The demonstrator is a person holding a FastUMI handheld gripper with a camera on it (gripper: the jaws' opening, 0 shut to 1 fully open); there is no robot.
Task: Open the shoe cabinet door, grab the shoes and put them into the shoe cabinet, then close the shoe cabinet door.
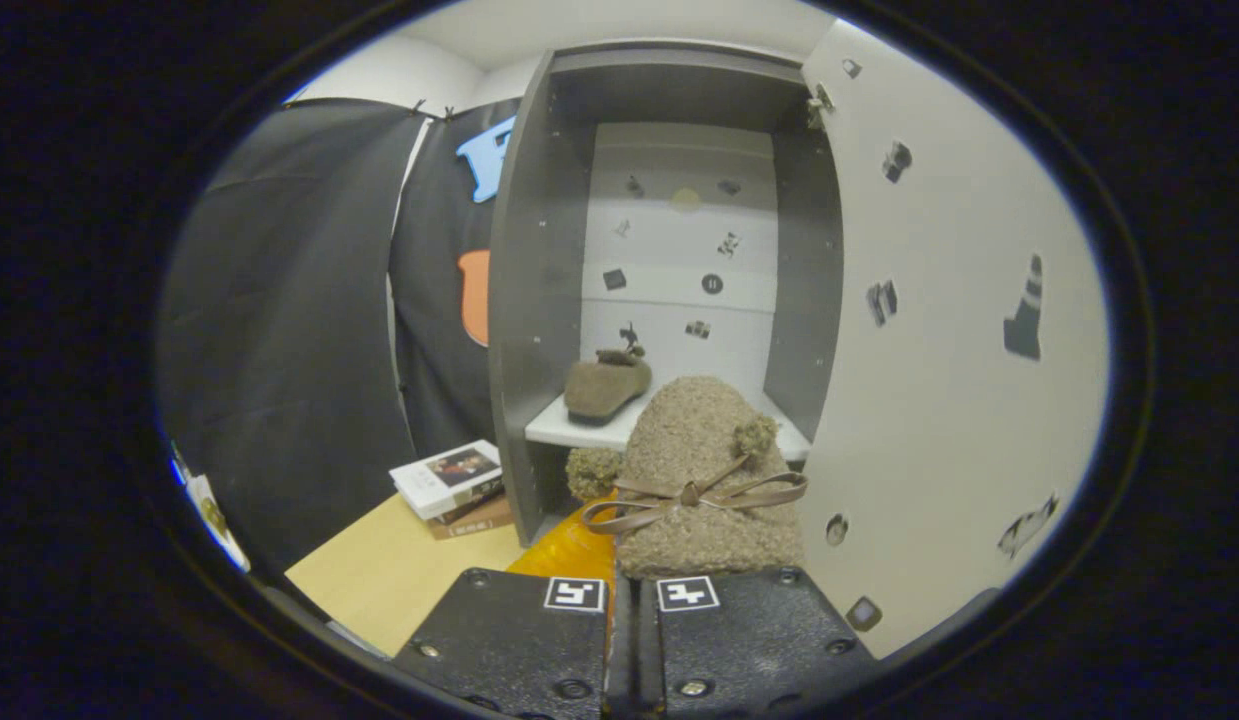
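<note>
Gripper (634, 590) fingers pinch a fuzzy bowed shoe (701, 470) before the open cabinet (539, 300). Risk: it catches the shelf (579, 428) front edge, or bumps its mate (606, 386).

fuzzy shoe (701, 470) held upright | second shoe (606, 387) on shelf | cabinet door (939, 330) open

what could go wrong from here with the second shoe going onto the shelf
1. The claw looks shut on the fuzzy shoe at its near end only, so it may droop or slip before reaching the white shelf.
2. The first shoe already sits on the shelf's left part; the held one could bump it.
3. The open cabinet door stands close on the right, and the shoe could brush it.
</note>
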